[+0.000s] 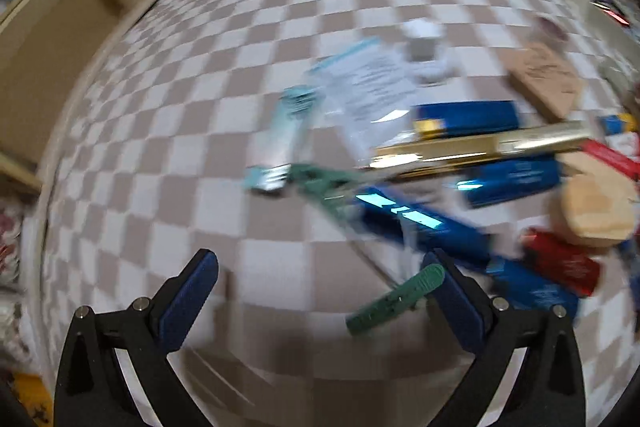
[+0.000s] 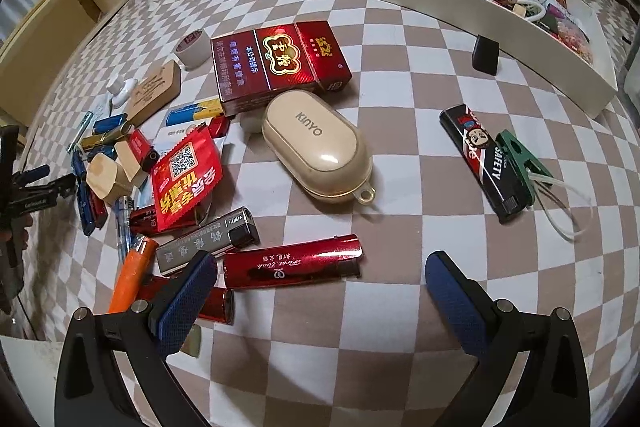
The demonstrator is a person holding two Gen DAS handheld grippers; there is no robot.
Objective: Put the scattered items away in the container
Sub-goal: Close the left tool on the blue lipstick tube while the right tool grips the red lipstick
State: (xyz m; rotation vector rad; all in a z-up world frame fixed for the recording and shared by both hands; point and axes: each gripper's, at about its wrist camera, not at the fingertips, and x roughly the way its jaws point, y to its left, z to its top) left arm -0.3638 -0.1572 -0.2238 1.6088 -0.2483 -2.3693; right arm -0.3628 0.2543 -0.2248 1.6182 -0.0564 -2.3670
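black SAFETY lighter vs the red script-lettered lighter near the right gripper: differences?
The black SAFETY lighter carries a cartoon face and white block text; the red lighter is glossy metallic with pale script. The black one lies diagonally, against a green clip; the red one lies nearly horizontal, nearer the right gripper. Both lie flat on the checkered cloth, outside the white container.

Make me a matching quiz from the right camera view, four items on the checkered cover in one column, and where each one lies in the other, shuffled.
Items:
1. beige KINYO case
2. green clip
3. small black cap
4. orange lighter

Places:
A. just outside the white container's wall
B. against the black SAFETY lighter
C. below the red cigarette pack
D. near the right gripper's left finger

Pairs: 1-C, 2-B, 3-A, 4-D
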